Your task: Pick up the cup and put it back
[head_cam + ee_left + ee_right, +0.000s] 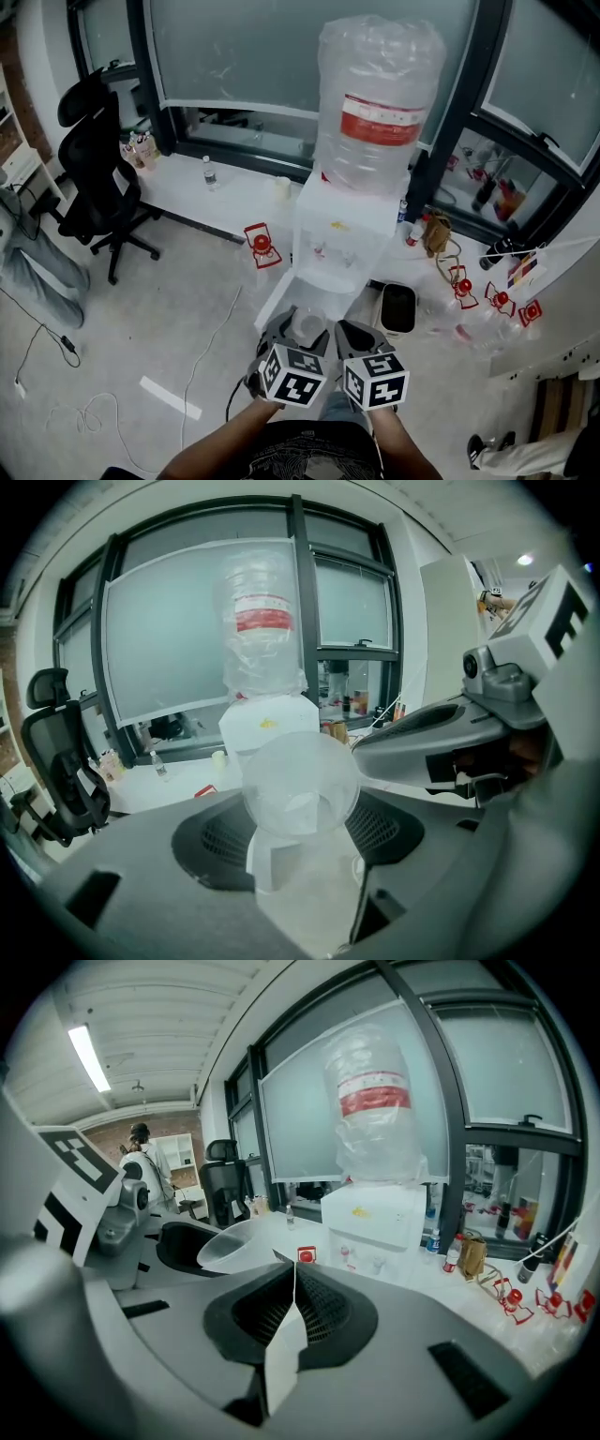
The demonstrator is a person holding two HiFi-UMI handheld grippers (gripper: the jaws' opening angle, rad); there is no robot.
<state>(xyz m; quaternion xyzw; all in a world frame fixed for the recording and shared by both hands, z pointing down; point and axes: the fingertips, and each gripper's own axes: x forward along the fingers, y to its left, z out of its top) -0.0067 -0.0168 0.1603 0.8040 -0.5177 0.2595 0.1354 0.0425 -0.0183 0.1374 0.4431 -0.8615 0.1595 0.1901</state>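
Left gripper round translucent plastic cup

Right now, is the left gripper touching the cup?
Touching. Left gripper view: the left gripper has its jaws pressed against both sides of the cup.

Translucent smooth plastic cup, water bottle — crinkled clear plastic

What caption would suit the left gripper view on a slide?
Left gripper holding a clear plastic cup before a white water dispenser topped with a large clear bottle.
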